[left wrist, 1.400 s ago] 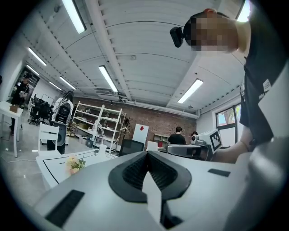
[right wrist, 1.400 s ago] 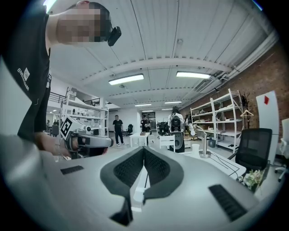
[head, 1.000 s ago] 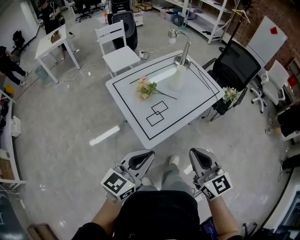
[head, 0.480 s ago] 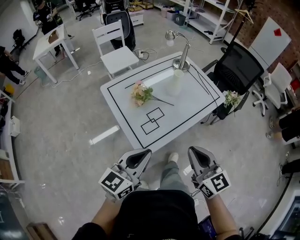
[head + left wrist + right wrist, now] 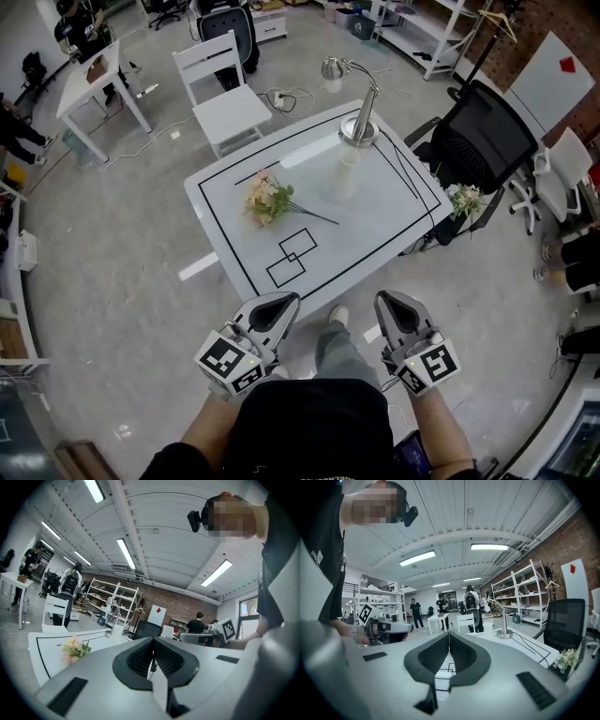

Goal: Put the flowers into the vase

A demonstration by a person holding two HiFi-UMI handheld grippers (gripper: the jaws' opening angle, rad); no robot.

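Flowers point(image 5: 267, 199) lying flat toward table's point(image 5: 389, 220) left corner, vase point(image 5: 348, 176) upright toward its far corner, well apart; left gripper point(image 5: 284, 302) and right gripper point(image 5: 388, 302) both clenched empty, off the near corner.

place: open lab-workshop hall | walls: red brick wall point(image 5: 581, 541) | storage: white metal shelving racks point(image 5: 525, 595) | floor: glossy grey concrete floor point(image 5: 112, 244) | ceiling: long fluorescent strip lights point(image 5: 125, 552) | furniture: white square table with black tape outlines point(image 5: 394, 216), black mesh office chair point(image 5: 478, 141)
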